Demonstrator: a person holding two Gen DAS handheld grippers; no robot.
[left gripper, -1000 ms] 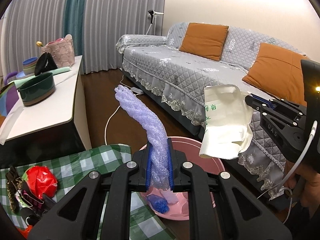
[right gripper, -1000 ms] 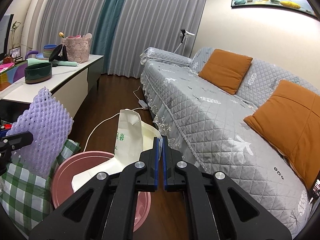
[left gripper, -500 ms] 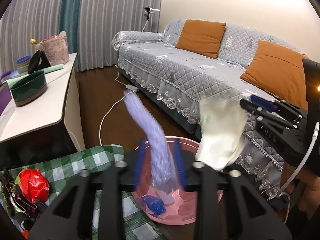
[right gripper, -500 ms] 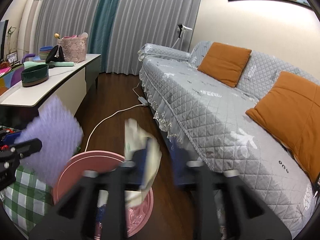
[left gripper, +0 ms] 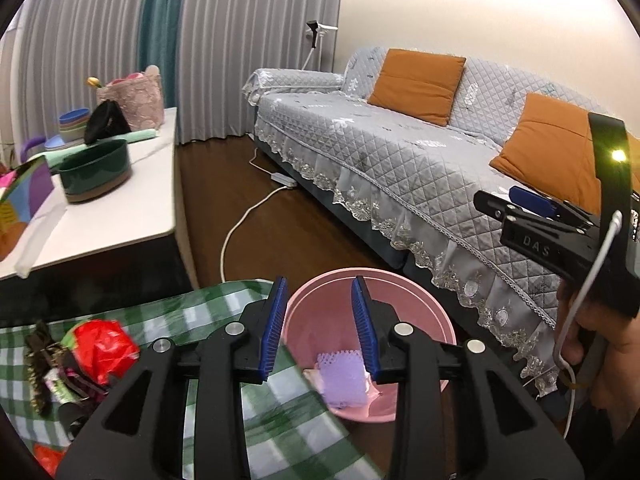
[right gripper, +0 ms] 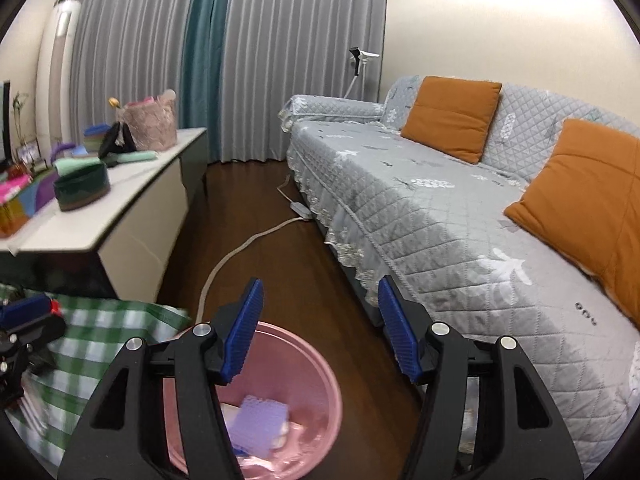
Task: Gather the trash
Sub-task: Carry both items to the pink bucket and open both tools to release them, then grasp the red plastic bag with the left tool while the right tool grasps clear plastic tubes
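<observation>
Legible text: one item only. The letters "DAS" stand in raised or embossed black capitals on the black side of the right gripper (left gripper: 516, 208), seen in the left wrist view at the right edge of the frame, mid height.

Colourful printed box (left gripper: 24, 200) at left edge, same view: markings present but too blurred to read.

Right wrist view: no readable text, label or number anywhere.
</observation>
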